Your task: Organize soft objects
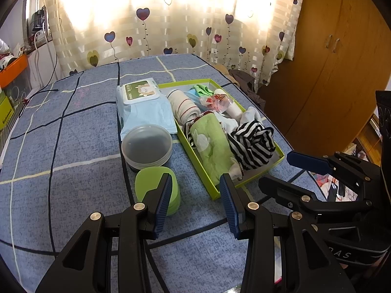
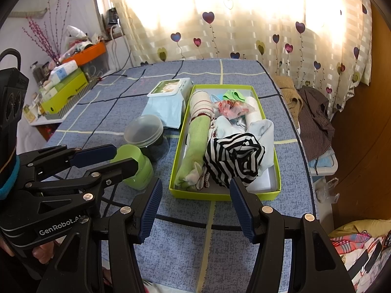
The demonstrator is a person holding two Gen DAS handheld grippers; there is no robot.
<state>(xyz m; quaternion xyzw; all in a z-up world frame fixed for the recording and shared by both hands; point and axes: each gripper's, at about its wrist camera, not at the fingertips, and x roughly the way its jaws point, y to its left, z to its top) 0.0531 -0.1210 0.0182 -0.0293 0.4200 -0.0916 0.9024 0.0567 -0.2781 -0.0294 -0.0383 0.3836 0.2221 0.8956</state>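
A lime-green box on the blue checked table holds soft items: a rolled green towel, a black-and-white striped cloth, a white roll with red stripes, pale socks and small packets. My left gripper is open and empty, just short of the box's near corner. My right gripper is open and empty, in front of the box's near wall. Each gripper shows in the other's view, the right and the left.
Left of the box lie a wet-wipes pack, a lidded clear tub and a green container. Clothes hang past the table's right edge. A wardrobe stands right; cluttered shelves left.
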